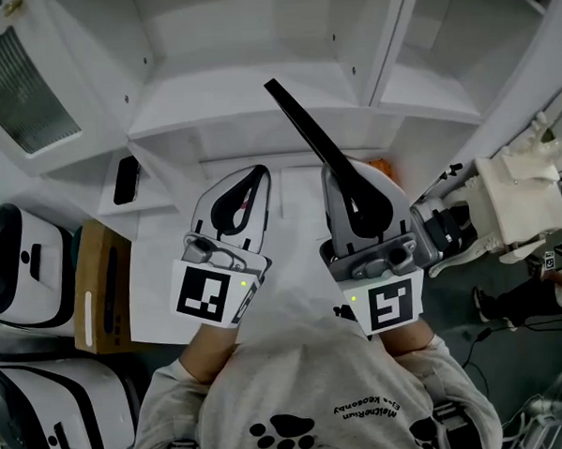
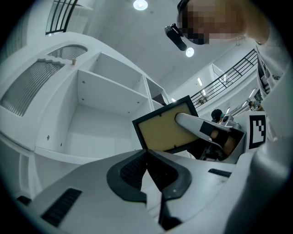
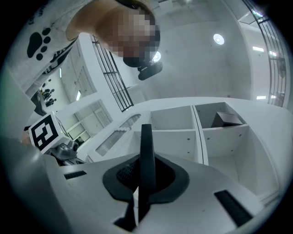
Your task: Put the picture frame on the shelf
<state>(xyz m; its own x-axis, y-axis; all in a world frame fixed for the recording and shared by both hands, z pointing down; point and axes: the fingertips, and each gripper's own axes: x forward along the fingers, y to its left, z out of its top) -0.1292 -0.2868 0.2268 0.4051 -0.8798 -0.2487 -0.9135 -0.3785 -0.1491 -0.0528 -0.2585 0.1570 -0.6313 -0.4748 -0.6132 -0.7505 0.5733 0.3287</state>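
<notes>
Right gripper (image 1: 352, 174) is pinching the stiff, light, probably fragile picture frame (image 1: 304, 123) by its thin edge; left gripper (image 1: 252, 179) is idling closed, empty.

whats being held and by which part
The right gripper holds the picture frame, clamped by one edge across its thickness. The left gripper holds nothing.

We're seeing a black picture frame (image 2: 161, 131) with tan backing, a plain white shelf (image 1: 253, 42), black-and-white patterned marker cubes (image 1: 212, 293), and a grey sweatshirt (image 1: 299, 387) with black paw prints.
</notes>
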